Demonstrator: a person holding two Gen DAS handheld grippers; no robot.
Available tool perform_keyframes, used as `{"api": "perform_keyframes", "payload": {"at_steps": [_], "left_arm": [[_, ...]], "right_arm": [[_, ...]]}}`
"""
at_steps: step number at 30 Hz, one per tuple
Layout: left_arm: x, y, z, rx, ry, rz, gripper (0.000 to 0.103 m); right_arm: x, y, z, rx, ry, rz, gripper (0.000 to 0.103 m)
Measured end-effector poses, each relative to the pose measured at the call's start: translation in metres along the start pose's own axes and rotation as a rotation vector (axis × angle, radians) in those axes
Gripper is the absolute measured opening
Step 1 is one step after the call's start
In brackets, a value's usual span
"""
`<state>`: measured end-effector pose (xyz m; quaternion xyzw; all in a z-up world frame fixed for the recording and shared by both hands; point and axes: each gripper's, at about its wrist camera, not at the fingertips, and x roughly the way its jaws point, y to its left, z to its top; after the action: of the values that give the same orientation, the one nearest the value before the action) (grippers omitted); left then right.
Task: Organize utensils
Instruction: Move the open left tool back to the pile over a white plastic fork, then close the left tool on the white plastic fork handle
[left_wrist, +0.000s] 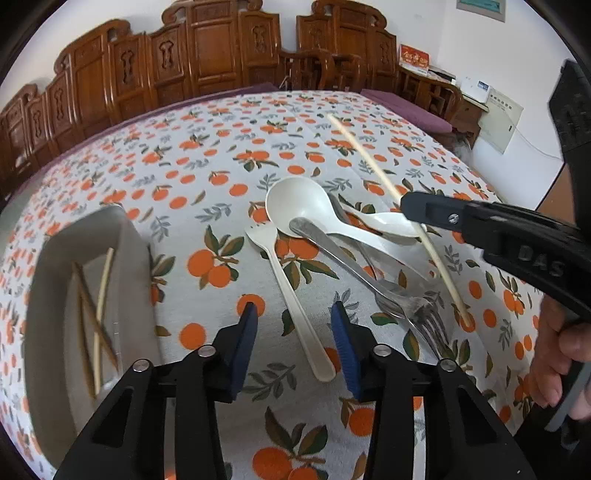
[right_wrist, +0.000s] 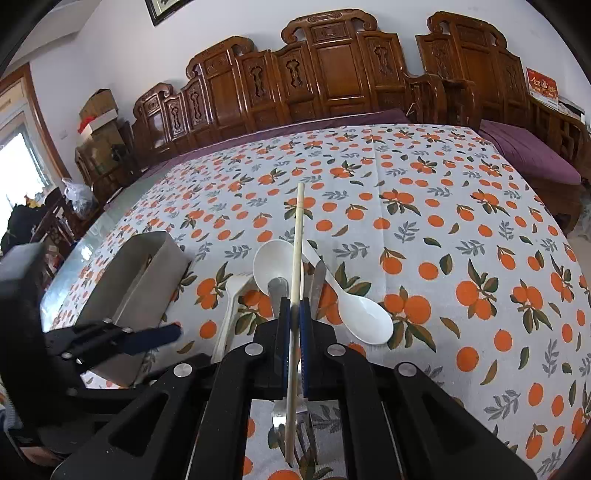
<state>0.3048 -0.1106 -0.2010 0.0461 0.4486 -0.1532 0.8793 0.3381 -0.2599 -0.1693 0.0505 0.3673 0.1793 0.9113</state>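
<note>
My right gripper (right_wrist: 293, 308) is shut on a pale wooden chopstick (right_wrist: 297, 243), which runs forward between its pads; it also shows in the left wrist view (left_wrist: 369, 155). Under it lies a pile: two white spoons (left_wrist: 299, 206) (right_wrist: 364, 317), a white plastic fork (left_wrist: 288, 288), metal forks (left_wrist: 417, 306) and a metal spoon handle. My left gripper (left_wrist: 293, 325) is open and empty, its fingers astride the white fork's handle, just above the cloth. A grey metal tray (left_wrist: 51, 280) at left holds several chopsticks (left_wrist: 94, 314).
The table wears a cloth (right_wrist: 443, 221) printed with oranges. Carved wooden chairs (right_wrist: 332, 74) line the far side. The tray (right_wrist: 147, 280) stands left of the pile. A hand holds the right gripper's grip (left_wrist: 561, 354).
</note>
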Motion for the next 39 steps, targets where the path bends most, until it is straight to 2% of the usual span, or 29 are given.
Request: {"api": "perform_keyframes", "payload": {"at_steps": [5, 12, 15, 19, 26, 39], "left_arm": [[0.019, 0.006, 0.003, -0.035, 0.042, -0.01, 0.024], [0.03, 0.008, 0.005, -0.052, 0.039, 0.001, 0.019], [0.031, 0.008, 0.005, -0.043, 0.034, 0.024, 0.012], [0.029, 0.01, 0.004, -0.038, 0.044, 0.018, 0.008], [0.013, 0.013, 0.001, -0.02, 0.037, 0.011, 0.008], [-0.044, 0.027, 0.0, -0.008, -0.06, 0.005, 0.008]], "right_arm": [[-0.001, 0.0, 0.0, 0.003, 0.0, 0.003, 0.006], [0.0, 0.0, -0.001, 0.009, 0.005, 0.008, 0.006], [0.001, 0.0, -0.002, 0.006, 0.008, 0.01, 0.006], [0.004, 0.002, -0.004, -0.005, 0.015, 0.013, 0.006], [0.006, 0.008, -0.003, -0.018, 0.018, 0.021, 0.006], [0.006, 0.034, 0.0, -0.052, 0.011, 0.066, 0.006]]}}
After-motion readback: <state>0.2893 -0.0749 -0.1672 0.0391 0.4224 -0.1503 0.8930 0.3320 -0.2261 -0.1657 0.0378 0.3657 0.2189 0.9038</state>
